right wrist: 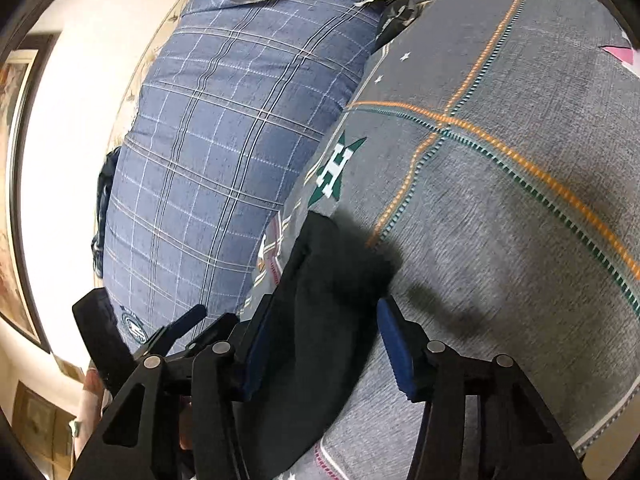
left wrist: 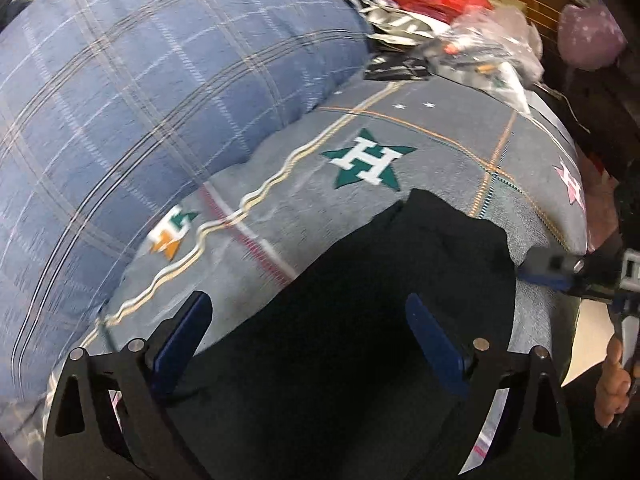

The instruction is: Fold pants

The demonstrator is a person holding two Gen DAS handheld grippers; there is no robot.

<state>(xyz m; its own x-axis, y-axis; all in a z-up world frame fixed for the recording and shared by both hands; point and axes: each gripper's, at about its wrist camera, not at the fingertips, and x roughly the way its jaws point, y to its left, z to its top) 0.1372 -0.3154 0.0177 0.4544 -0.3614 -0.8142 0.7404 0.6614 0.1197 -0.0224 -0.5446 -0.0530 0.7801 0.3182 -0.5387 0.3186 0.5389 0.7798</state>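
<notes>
Black pants (left wrist: 380, 300) lie in a dark heap on a grey bedspread (left wrist: 440, 128) printed with star logos. My left gripper (left wrist: 310, 320) hovers over the heap's near part, its blue pads wide apart and open. My right gripper (left wrist: 552, 270) reaches the cloth's right edge in the left wrist view, with a person's hand (left wrist: 612, 384) behind it. In the right wrist view the pants (right wrist: 320, 272) run as a narrow strip between the right gripper's (right wrist: 326, 336) pads. The pads straddle the strip without clearly pressing it. The left gripper (right wrist: 180, 324) shows at lower left.
A big blue plaid pillow (left wrist: 160, 100) (right wrist: 220, 140) lies along the left of the pants. Bags, red packets and papers (left wrist: 460, 20) are piled at the bed's far end beside a pink soft thing (left wrist: 592, 36). A framed picture (right wrist: 16, 200) hangs on the white wall.
</notes>
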